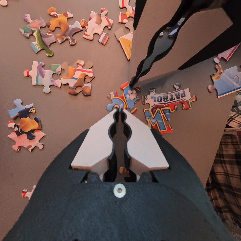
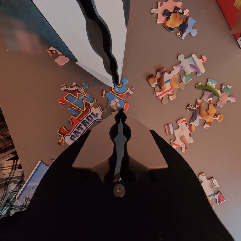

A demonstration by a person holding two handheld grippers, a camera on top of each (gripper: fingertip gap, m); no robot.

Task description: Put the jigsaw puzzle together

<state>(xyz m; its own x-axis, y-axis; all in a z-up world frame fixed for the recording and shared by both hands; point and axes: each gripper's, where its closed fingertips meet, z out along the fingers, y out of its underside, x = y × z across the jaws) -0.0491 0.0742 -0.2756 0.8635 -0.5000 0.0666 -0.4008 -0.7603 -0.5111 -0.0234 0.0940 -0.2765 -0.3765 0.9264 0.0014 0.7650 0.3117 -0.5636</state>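
A blue and red puzzle piece with a paw print (image 1: 125,97) lies flat on the brown table (image 1: 91,110). It also shows in the right wrist view (image 2: 117,96). My left gripper (image 1: 119,110) is shut, and its tips rest on the piece's blue knob end; it holds nothing. From the right wrist view the left gripper (image 2: 117,81) comes in from the top. My right gripper (image 2: 120,110) is shut, with its tips at the opposite, red end of the same piece (image 1: 131,84). A joined cluster of lettered red and blue pieces (image 1: 168,107) lies just beside the piece (image 2: 78,110), with a small gap between them.
Loose and part-joined pieces lie scattered at the left (image 1: 58,30), (image 1: 58,75), (image 1: 24,125). Joined pale blue edge pieces (image 1: 226,80) lie at the right. A plaid cloth (image 1: 228,169) hangs past the table's edge. A red box (image 2: 232,17) sits in the far corner. Both grippers' tips are close together, under 4 cm apart.
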